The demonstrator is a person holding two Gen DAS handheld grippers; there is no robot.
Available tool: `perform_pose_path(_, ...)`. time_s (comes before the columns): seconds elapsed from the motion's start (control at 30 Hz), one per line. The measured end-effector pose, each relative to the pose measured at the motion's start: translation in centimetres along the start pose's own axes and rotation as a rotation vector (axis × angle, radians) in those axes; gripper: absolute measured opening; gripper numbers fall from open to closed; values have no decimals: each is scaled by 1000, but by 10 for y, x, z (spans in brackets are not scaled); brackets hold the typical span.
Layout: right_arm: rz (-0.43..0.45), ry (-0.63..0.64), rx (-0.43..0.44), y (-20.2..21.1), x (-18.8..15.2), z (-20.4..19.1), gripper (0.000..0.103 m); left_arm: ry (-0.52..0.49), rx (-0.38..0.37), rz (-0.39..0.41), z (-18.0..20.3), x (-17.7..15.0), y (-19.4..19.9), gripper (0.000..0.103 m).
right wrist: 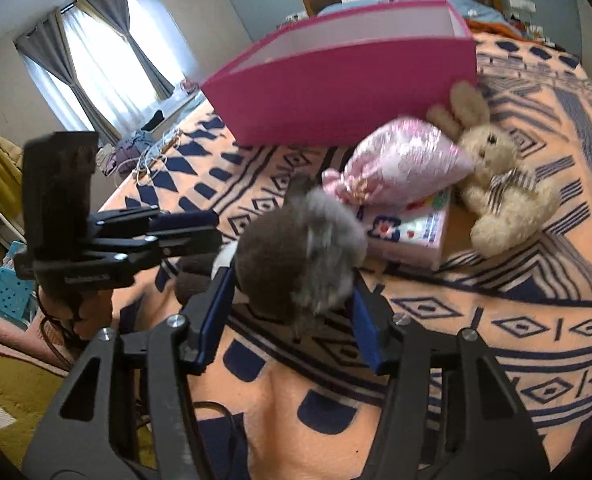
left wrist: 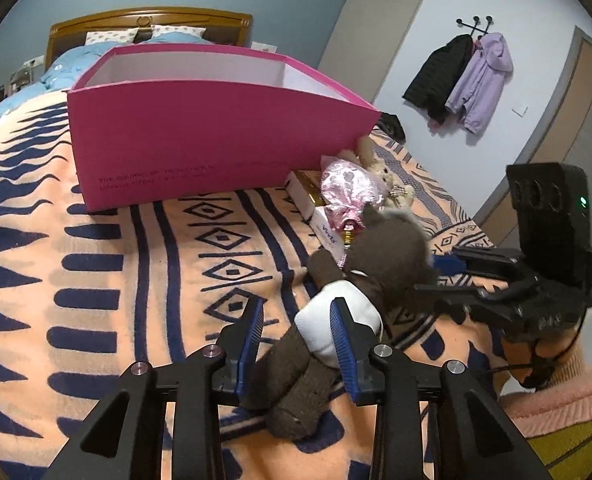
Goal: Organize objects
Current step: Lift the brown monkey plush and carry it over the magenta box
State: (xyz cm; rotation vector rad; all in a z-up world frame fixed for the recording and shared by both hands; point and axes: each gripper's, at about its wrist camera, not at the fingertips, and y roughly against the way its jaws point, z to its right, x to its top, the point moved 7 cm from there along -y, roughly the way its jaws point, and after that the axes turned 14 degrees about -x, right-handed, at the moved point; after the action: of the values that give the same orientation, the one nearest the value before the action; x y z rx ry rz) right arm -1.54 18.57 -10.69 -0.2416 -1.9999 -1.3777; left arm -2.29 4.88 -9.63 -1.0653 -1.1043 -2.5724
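**A:** What lies on the bed?

**B:** An orange blanket with dark blue geometric patterns (left wrist: 135, 264) covers it. A large, open pink cardboard box (left wrist: 199, 140) stands on the blanket. Just beside the box's corner lie a shiny pink satin drawstring bag (right wrist: 400, 160), a flat white box printed with coloured flowers (right wrist: 412, 232) beneath the bag, and a cream plush rabbit with a striped bow (right wrist: 504, 184).

**A:** Where is the toy being handled?

**B:** A dark brown plush animal in a white garment (left wrist: 336, 312) lies on the blanket, nearer than the box, its head touching the flowered box.

**A:** What are the grippers doing?

**B:** The left gripper (left wrist: 298, 328), black with blue ribbed pads, has its jaws spread, one on either side of the toy's white middle and legs; the pads sit apart from the fabric on the left side. The right gripper (right wrist: 291, 300) brackets the toy's furry grey-brown head; I cannot tell whether it presses or merely surrounds it, as the view is blurred.

**A:** Anything behind?

**B:** A wooden headboard (left wrist: 147, 24) and two hanging coats, black and lilac (left wrist: 464, 80).
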Motion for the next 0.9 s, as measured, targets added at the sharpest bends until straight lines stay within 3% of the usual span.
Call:
perform_pose_path(0.1,14,-11,-14,1,3,5,59,-13,-27,0,5,-3,5,44)
perform_pose_path(0.2,45,-30,-27,7,12,13,66,-42,-36,-18,11,-7,5,53)
perform_pose_path(0.3,62,-17,-32,7,20,13,67,-64,-51,-51,17,-14,-2,55)
perform_pose_path(0.5,55,23,-6,-5,27,2,66,-105,-13,-97,22,-22,-17,58)
perform_pose_path(0.57,45,37,-19,-7,24,1,57,-93,-7,-98,20,-21,-18,54)
perform_pose_path(0.6,40,34,-22,-8,23,2,57,-84,0,-95,19,-20,-18,43)
perform_pose_path(0.73,43,-8,1,-2,19,6,54,-50,-36,-69,18,-11,-10,32)
perform_pose_path(0.9,77,-51,31,11,23,3,52,-53,-63,-15,23,1,3,32)
